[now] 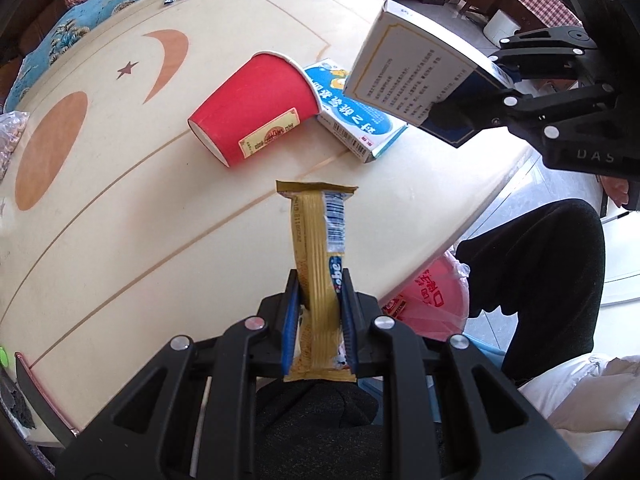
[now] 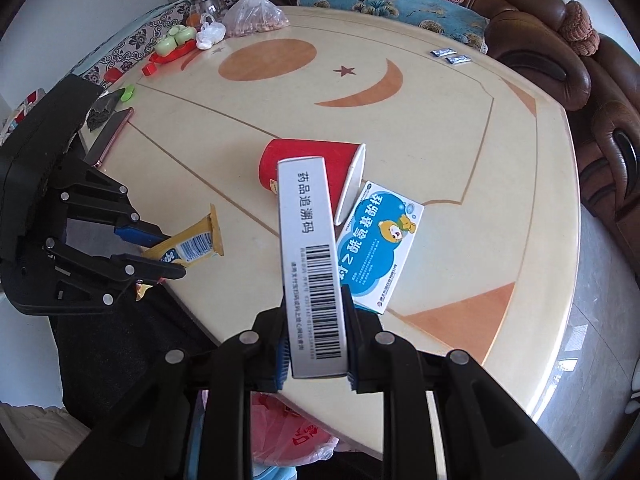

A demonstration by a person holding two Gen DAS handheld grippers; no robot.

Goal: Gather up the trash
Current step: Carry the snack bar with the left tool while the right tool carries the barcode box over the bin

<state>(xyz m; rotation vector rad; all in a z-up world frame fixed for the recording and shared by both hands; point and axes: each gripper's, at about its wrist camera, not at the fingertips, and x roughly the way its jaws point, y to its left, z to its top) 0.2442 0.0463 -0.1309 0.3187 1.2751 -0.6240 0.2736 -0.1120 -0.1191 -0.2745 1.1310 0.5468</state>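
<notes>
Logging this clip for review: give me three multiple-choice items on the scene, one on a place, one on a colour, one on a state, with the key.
1. Where does the paper cup lie?
A. on its side on the table, mouth against the blue box
B. upright on the sofa
C. in the pink bag

2. What colour is the cup?
A. green
B. red
C. white

3. What is the left gripper doing?
A. hanging open
B. shut on the cup
C. shut on the yellow wrapper

Key: 1 A, its rim touches the box; 2 B, red wall in both views; 3 C, the wrapper is pinched between its pads, while the right gripper clamps the white box.
</notes>
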